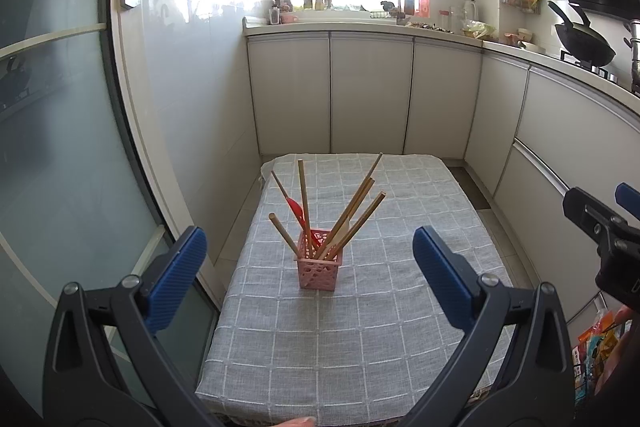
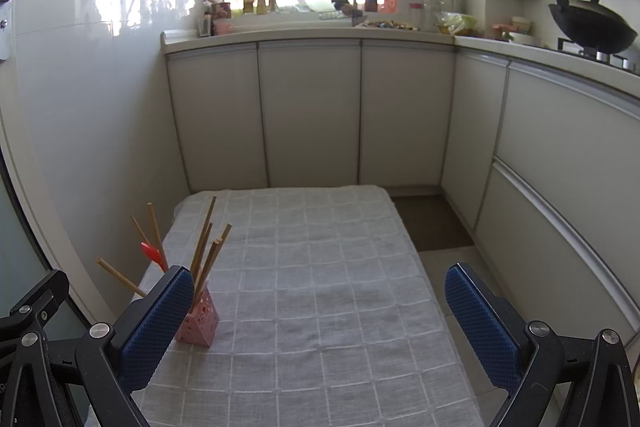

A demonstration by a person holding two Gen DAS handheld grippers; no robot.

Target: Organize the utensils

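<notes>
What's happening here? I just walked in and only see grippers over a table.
A person holds two grippers above a table covered in a grey checked cloth. The left gripper and right gripper are both open and hold nothing. Wooden chopsticks and a red utensil already stand in the pink perforated holder. No loose utensils show on the cloth.

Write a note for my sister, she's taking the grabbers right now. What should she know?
Left gripper: open, holding nothing, raised above the table's near end, aimed at the holder.
Right gripper: open, holding nothing, raised over the table, with the holder beside its left finger.
The pink holder stands upright on the grey cloth. In it: the wooden chopsticks, fanned out, and a red utensil.
Done: every utensil in view is already in the holder; nothing else lies on the cloth.
Left: probably nothing, or just straightening the chopsticks.
</notes>
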